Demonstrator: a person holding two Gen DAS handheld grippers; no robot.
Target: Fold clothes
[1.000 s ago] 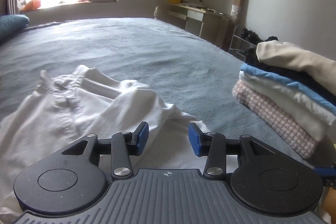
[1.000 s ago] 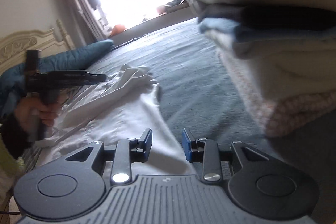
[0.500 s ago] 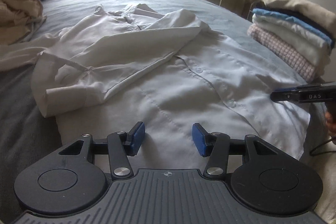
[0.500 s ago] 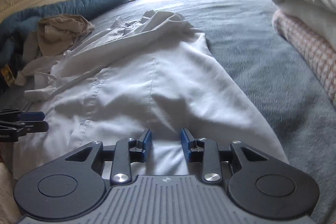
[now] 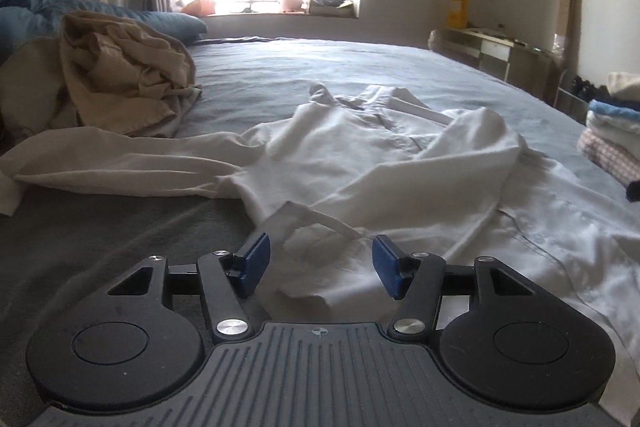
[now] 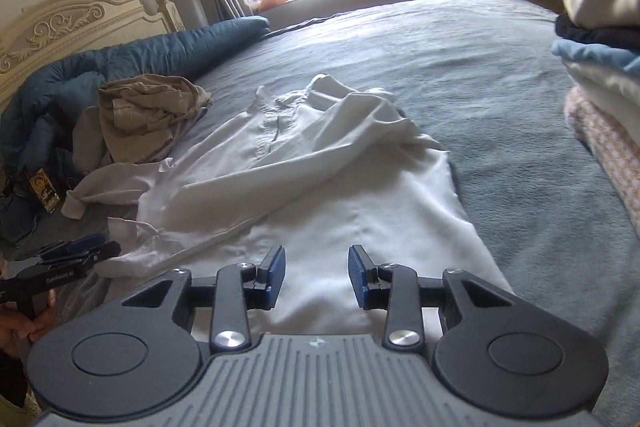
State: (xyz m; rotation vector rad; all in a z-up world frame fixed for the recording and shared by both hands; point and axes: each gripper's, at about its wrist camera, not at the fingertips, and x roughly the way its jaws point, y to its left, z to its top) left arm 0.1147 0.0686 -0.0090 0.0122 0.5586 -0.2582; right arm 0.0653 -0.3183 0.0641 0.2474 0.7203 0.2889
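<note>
White shirt (image 6: pixel 352 195) spread at frame centre on grey bed (image 6: pixel 460 59), one sleeve laid across front. Fabric judged light, limp, crease-prone; cuff or hem edge advised for hold. Left gripper (image 5: pixel 320 267) and right gripper (image 6: pixel 316 275) found released, nothing held.

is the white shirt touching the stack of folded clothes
Apart. The right wrist view shows a strip of grey bedcover between the white shirt and the stack of folded clothes.
</note>
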